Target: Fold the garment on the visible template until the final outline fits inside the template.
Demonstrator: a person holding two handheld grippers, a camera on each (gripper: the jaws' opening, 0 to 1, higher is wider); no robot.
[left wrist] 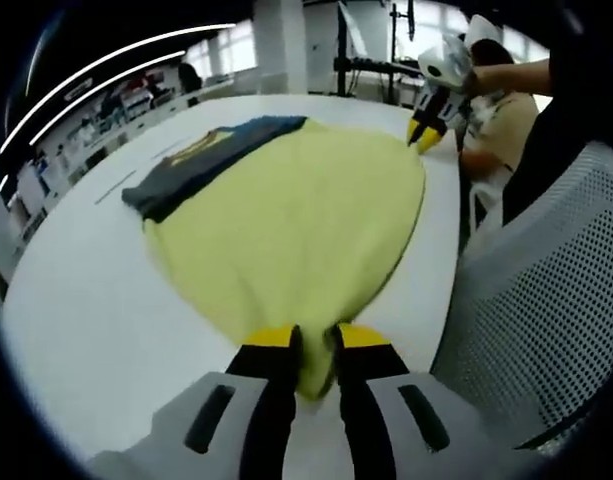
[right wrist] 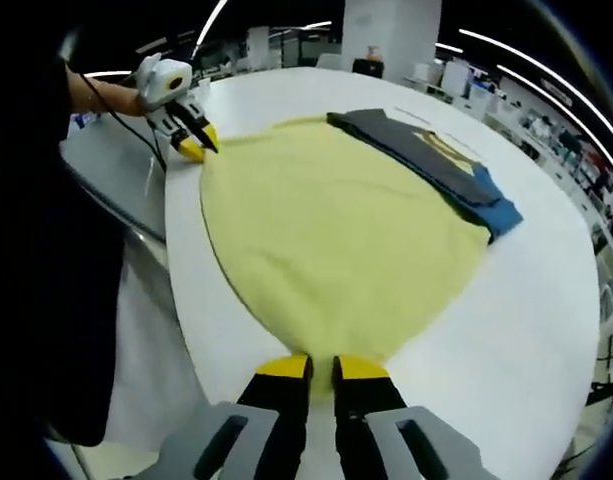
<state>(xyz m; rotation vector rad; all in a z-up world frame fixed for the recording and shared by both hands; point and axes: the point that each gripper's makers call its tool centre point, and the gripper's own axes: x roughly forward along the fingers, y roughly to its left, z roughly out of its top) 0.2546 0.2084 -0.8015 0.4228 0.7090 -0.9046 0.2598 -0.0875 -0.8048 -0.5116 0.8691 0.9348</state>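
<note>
Yellow garment (left wrist: 296, 220) soft, rounded, spread on white table (left wrist: 76, 300), both grippers' jaws clamped on its edges.

The garment (left wrist: 286, 240) lies spread on the table (left wrist: 76, 320); folded clothes (left wrist: 201, 155) rest against its far edge.
</note>
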